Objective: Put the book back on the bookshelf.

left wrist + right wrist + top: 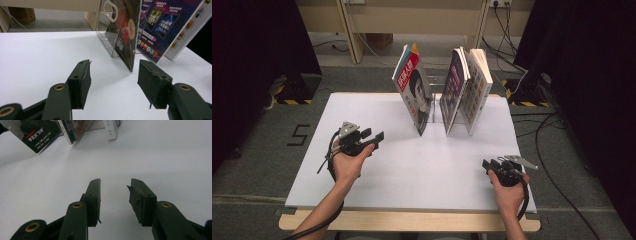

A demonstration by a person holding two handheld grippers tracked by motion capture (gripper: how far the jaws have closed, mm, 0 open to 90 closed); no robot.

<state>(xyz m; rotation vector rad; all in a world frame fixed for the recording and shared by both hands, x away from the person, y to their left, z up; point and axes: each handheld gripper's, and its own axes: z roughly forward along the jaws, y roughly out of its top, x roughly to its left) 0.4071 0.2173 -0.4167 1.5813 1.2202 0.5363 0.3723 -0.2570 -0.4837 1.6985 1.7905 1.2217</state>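
Three books stand in a clear acrylic rack (435, 102) at the back of the white table (362, 165). A portrait-cover book (414, 90) leans to the left. A purple-cover book (453, 90) and a white-cover book (476, 90) lean to the right. My left gripper (373, 134) hovers left of the rack, open and empty, its jaws pointing at the dark book's lower edge (126, 37). My right gripper (488, 164) rests low at the table's front right, open with nothing between its jaws (113, 195).
The table's wooden front edge (412, 221) runs below both hands. Cables (557, 185) lie on the grey floor at right. A wooden frame (412, 20) stands behind the table, with dark curtains on both sides.
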